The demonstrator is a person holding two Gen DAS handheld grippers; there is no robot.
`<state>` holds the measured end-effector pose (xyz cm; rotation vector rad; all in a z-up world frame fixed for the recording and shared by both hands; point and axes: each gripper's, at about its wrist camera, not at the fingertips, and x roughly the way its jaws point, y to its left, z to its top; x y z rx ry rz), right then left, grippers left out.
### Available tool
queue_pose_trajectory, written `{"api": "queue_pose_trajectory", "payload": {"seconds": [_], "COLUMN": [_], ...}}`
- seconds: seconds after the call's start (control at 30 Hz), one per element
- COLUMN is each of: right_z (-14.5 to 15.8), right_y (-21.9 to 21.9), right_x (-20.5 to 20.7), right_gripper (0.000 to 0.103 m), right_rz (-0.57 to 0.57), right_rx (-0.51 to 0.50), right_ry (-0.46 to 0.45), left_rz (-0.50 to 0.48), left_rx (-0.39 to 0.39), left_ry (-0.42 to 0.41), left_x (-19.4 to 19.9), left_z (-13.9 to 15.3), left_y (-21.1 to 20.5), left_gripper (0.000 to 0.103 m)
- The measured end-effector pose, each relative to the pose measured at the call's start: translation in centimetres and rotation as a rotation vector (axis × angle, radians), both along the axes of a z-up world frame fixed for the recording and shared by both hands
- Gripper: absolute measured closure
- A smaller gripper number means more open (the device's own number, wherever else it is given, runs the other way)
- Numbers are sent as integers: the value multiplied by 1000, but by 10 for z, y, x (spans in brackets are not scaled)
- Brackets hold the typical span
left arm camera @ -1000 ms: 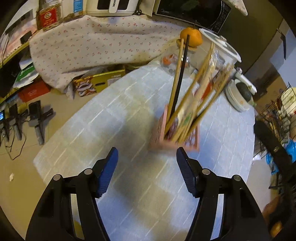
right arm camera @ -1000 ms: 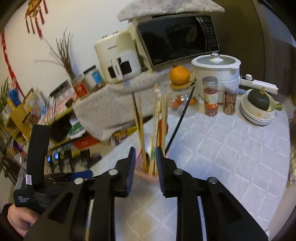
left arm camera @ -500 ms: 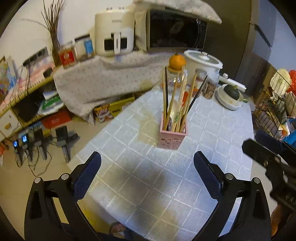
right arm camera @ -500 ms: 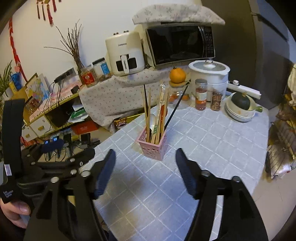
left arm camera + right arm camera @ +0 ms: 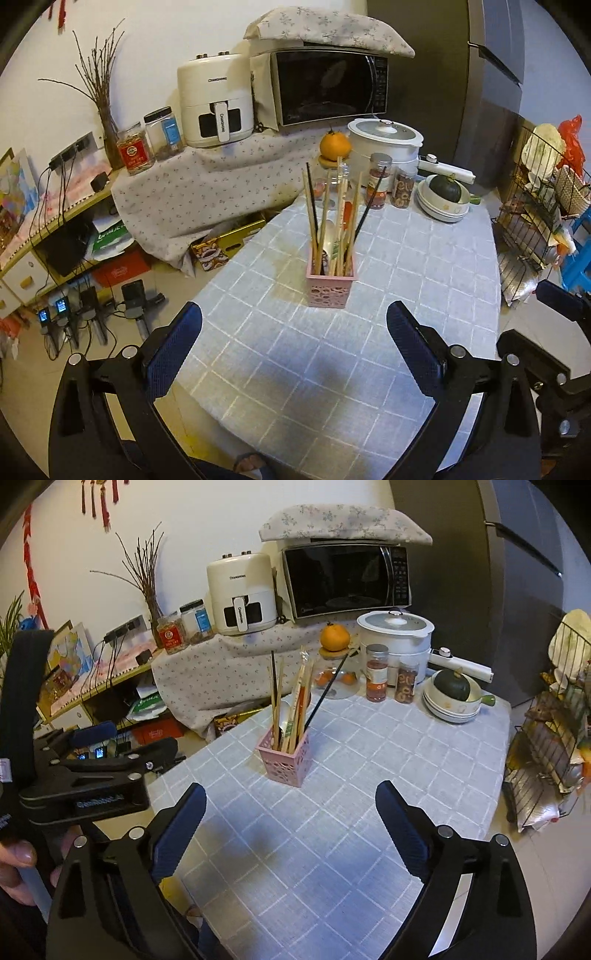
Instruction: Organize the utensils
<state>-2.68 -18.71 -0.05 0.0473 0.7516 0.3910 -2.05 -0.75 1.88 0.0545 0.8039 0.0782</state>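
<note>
A pink perforated holder (image 5: 331,287) stands upright in the middle of the grey-checked table (image 5: 424,280). Several wooden chopsticks (image 5: 321,221), two black ones and a white spoon stick up out of it. It also shows in the right wrist view (image 5: 284,757). My left gripper (image 5: 293,334) is open and empty, held back over the table's near part. My right gripper (image 5: 290,818) is open and empty too, also short of the holder. The left gripper's body (image 5: 96,775) shows at the left of the right wrist view.
At the table's far end stand spice jars (image 5: 378,181), a jar topped with an orange (image 5: 334,146), a white cooker (image 5: 384,142) and stacked bowls with a squash (image 5: 445,199). A wire rack (image 5: 535,206) stands on the right. A cloth-covered shelf carries a microwave (image 5: 328,86).
Both grippers have pulled back and up from the holder and opened wide. The right gripper was nearly shut around the chopsticks a second ago. The holder stays put.
</note>
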Motion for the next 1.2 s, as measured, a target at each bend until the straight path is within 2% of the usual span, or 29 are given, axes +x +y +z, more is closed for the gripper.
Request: {"api": "queue_pose_trajectory", "payload": {"seconds": [0.23,1.2], "right_z": [-7,-11], "right_y": [-5,1], "right_x": [5,8], "right_gripper": [11,11], "right_rz": [-26,-20], "right_rx": [-27,-40], "right_ry": [33,32], "left_rz": [-20,-52], "left_rx": [6,-7], "left_ry": [5,1], "left_x": [-2,-1], "left_z": [-1,1], "left_y": [-8,-12], "left_gripper": [7,7]}}
